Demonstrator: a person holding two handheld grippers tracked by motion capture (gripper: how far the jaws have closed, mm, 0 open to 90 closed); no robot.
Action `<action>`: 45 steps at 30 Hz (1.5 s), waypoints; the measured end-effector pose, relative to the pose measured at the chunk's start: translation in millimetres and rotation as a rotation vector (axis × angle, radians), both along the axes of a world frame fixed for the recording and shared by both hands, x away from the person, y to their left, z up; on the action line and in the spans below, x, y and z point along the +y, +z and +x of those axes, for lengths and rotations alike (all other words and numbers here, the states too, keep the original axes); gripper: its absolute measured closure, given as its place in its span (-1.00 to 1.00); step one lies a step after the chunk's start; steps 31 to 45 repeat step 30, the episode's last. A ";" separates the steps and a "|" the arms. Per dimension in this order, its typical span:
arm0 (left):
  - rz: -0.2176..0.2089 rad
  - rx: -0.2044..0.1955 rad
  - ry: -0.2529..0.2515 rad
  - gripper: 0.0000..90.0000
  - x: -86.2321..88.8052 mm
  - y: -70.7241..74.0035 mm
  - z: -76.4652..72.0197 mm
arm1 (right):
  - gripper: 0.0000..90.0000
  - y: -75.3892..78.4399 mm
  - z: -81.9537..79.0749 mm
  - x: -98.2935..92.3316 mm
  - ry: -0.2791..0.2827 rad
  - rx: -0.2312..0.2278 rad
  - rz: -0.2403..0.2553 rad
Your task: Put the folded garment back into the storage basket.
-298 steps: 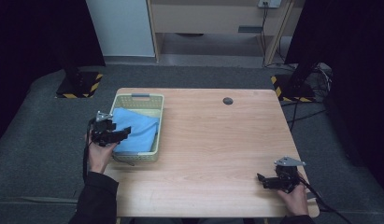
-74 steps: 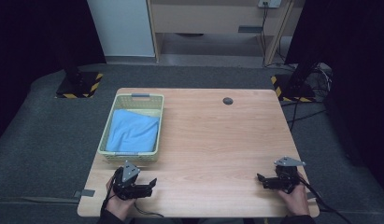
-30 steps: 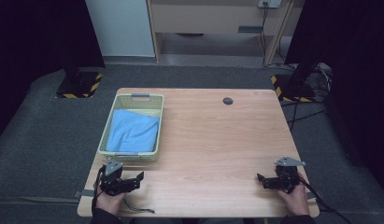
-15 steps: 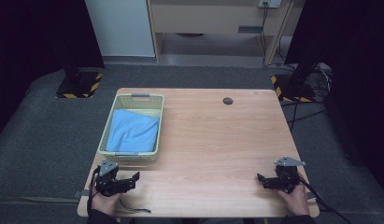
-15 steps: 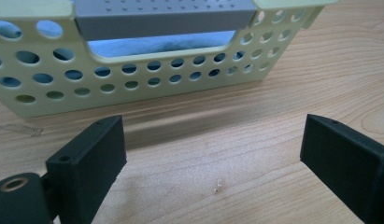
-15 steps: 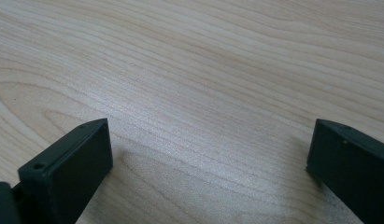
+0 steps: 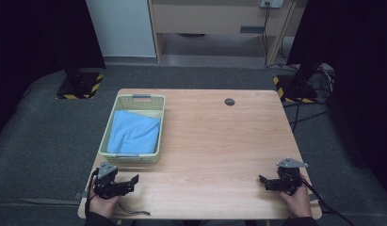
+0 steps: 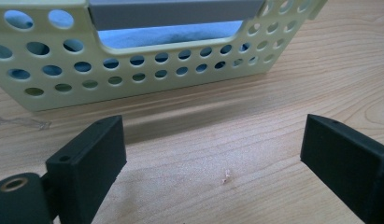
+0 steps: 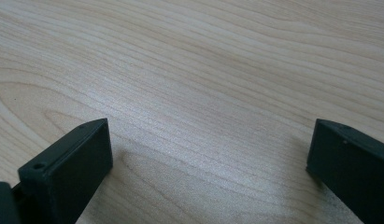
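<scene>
Lying in a pale yellow perforated basket [image 7: 153, 123] at the left of the wooden table [image 7: 219, 141], a folded blue cloth [image 7: 134, 133] runs its long axis from the near edge toward the far one; in the left gripper view only a strip of the cloth [image 8: 171, 35] shows behind the basket's end wall [image 8: 133, 70]. The left hand-held gripper [image 7: 130, 182], just before the basket, and the right hand-held gripper [image 7: 264, 181], at the near right corner, both rest low over the table with jaws spread wide, holding nothing.

High view overhead facing forward, gripper views skim table [image 7: 214, 141]
</scene>
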State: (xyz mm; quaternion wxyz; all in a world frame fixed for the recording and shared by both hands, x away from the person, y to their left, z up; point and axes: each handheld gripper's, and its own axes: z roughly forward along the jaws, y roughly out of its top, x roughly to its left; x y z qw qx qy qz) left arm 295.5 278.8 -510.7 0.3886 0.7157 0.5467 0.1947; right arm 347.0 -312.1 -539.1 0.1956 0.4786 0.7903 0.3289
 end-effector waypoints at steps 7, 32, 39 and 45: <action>0.009 -0.008 0.022 -0.86 2.0 1.1 -0.5 | -0.99 0.0 0.0 0.0 0.000 0.000 0.000; -0.012 0.000 0.097 -0.86 20.3 -2.0 -0.2 | -0.99 0.0 0.0 0.0 0.000 0.000 0.000; -0.012 0.000 0.097 -0.86 20.3 -2.0 -0.2 | -0.99 0.0 0.0 0.0 0.000 0.000 0.000; -0.012 0.000 0.097 -0.86 20.3 -2.0 -0.2 | -0.99 0.0 0.0 0.0 0.000 0.000 0.000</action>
